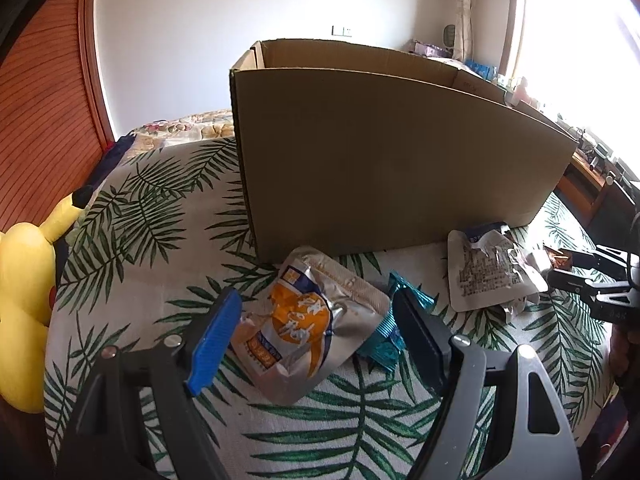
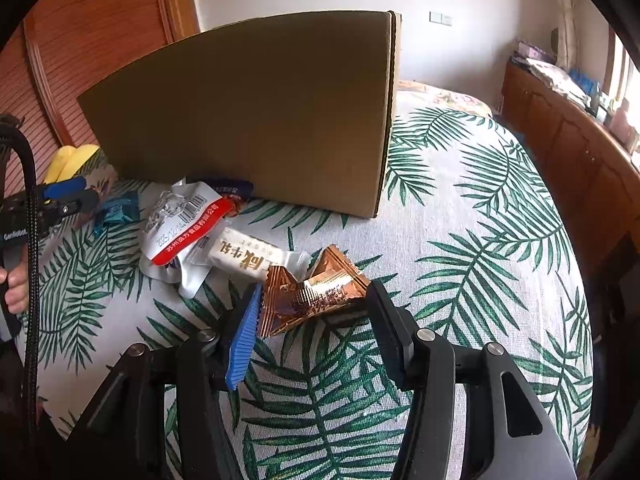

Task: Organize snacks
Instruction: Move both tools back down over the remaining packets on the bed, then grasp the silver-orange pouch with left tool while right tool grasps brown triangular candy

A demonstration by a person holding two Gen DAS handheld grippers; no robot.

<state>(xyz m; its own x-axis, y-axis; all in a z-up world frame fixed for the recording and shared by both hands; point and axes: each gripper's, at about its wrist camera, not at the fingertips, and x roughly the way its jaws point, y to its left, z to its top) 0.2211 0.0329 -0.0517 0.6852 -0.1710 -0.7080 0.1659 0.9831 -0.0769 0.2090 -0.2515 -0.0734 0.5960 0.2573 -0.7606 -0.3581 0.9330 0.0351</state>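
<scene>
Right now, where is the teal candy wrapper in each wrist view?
Left wrist: teal candy wrapper low centre, right of the silver-orange pouch.
Right wrist: middle left, left of the white barcode pouch.
Shared landmark: the cardboard box standing behind the snacks.

A silver pouch with orange print (image 1: pixel 304 320) lies crumpled on the leaf-print bed before the open cardboard box (image 1: pixel 392 152), a teal wrapper (image 1: pixel 386 332) beside it; a copper-foil candy (image 2: pixel 312 296) touches a white bar (image 2: pixel 248 256)
</scene>
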